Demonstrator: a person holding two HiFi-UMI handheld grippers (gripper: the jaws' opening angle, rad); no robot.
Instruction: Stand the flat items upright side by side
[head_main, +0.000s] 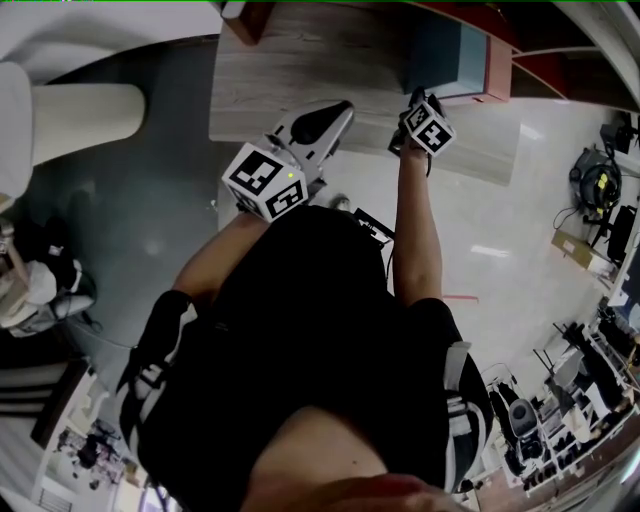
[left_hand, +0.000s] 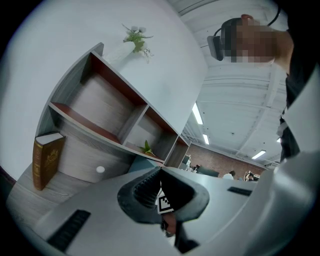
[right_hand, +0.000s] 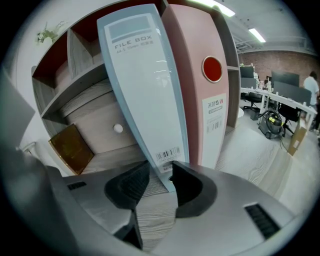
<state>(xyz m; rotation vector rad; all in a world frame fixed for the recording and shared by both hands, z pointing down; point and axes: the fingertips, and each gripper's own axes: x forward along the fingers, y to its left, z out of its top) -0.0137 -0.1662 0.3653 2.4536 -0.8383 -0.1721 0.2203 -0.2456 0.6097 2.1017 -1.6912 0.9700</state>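
Head view: my right gripper is at the blue file box. Left gripper view: my left gripper is clenched, empty. Right gripper view: jaws released round the leaning box's base, possibly touching; ease it upright beside the pink file box.

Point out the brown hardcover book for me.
In the left gripper view, the brown hardcover book stands at far left on the wooden desktop, below the red-lined shelf.
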